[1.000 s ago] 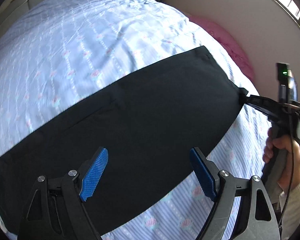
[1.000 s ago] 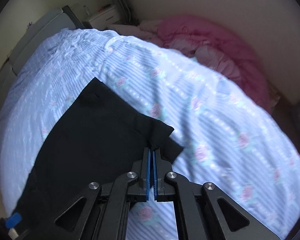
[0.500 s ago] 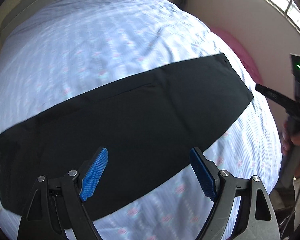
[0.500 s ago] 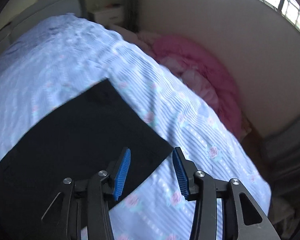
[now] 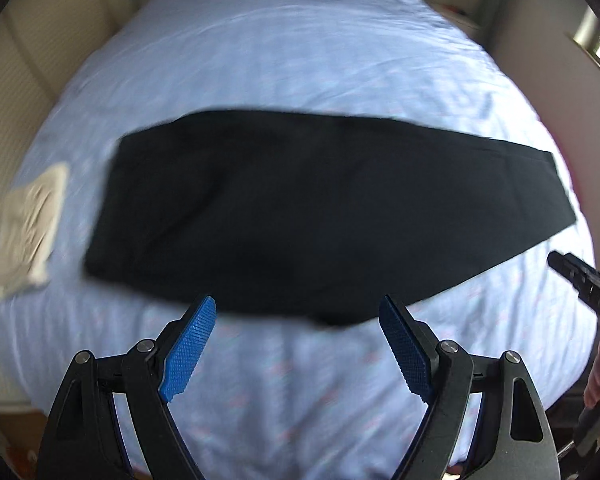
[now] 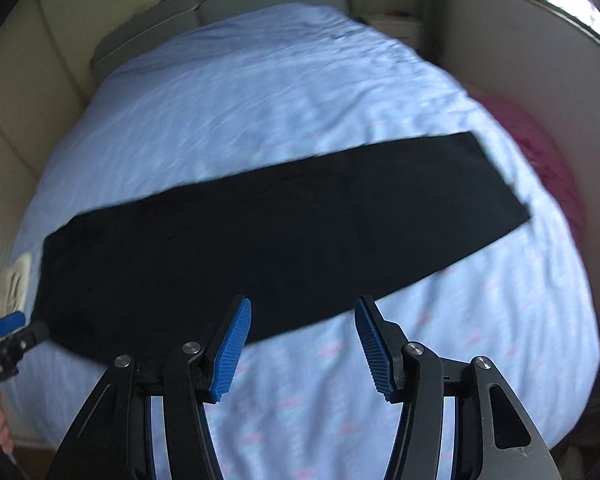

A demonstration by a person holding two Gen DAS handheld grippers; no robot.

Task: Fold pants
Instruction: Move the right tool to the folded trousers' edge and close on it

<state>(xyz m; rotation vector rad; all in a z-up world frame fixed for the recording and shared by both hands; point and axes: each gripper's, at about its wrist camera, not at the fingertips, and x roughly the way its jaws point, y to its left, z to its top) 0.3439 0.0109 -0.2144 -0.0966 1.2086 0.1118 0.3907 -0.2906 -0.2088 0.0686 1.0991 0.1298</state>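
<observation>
At the far left edge of the bed (image 5: pixel 300 60) lies a beige cloth (image 5: pixel 32 216), apart from the work. The black pants (image 5: pixel 300 216) lie flat across the blue floral sheet as one long band, apparently already folded leg over leg. The left tongs (image 5: pixel 296 344) hang wide open above the near edge, empty. The right tongs (image 6: pixel 300 344) are opening, nothing between the pads. Judged so, the lengthwise fold is done; next, each tongs must take a corner of one end and carry it over the other.
</observation>
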